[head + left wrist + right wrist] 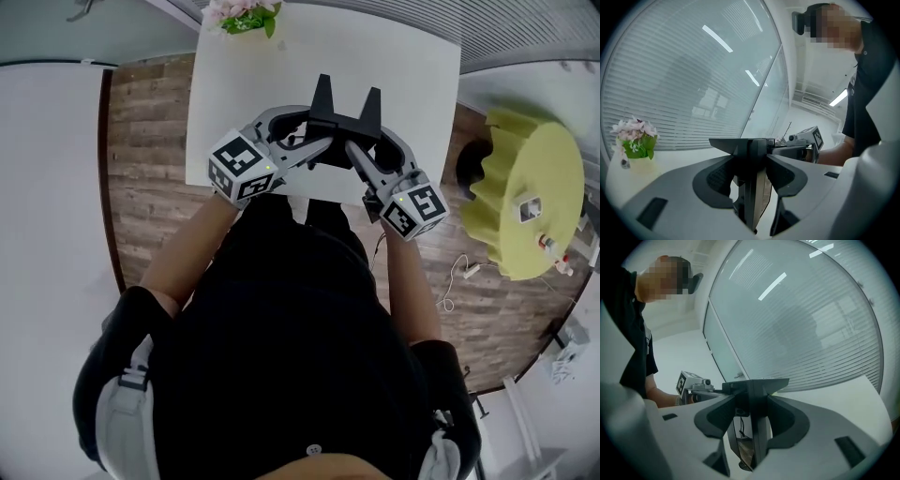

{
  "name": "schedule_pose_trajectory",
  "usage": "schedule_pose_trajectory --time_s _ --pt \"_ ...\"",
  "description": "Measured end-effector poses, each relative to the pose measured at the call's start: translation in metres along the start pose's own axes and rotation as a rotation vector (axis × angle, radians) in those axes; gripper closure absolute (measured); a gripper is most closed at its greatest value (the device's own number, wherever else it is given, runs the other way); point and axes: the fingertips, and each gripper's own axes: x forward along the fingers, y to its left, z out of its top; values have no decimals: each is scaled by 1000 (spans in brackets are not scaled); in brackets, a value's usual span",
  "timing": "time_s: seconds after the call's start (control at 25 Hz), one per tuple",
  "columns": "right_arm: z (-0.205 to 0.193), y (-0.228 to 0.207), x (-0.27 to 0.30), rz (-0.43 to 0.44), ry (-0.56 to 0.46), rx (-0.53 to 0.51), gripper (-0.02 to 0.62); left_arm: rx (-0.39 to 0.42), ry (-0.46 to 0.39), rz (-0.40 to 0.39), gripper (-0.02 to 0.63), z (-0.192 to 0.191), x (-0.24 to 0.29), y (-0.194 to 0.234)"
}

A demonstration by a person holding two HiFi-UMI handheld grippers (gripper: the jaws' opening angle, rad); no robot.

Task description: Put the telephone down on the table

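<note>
Gripping the telephone point(345, 119) from both sides, the left gripper point(317, 131) and right gripper point(370, 141) have the black set pinched between them, each pair of jaws closed on one end with pads pressed against its faces. It hangs over the near edge of the white table point(234, 84), with the flowers point(246, 15) away at the far corner. Whether its base touches the tabletop I can't tell, though it looks just clear. So the phone is in hand and over the table but not yet down. What's left, by my reckoning, is to lower it flat, open both jaws and back away.
</note>
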Motion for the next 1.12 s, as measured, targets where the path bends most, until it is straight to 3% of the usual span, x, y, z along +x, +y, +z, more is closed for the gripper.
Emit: schedule_pose_trajectory --time_s 0.28,0.6,1.12 --pt "-32 -54 18 18 71 79 368 -105 33 42 391 -34 39 35" --pt "-61 -95 48 52 142 128 368 -163 68 80 391 -65 64 76" --pt "-94 -146 78 43 217 207 368 -231 107 72 391 -98 97 124"
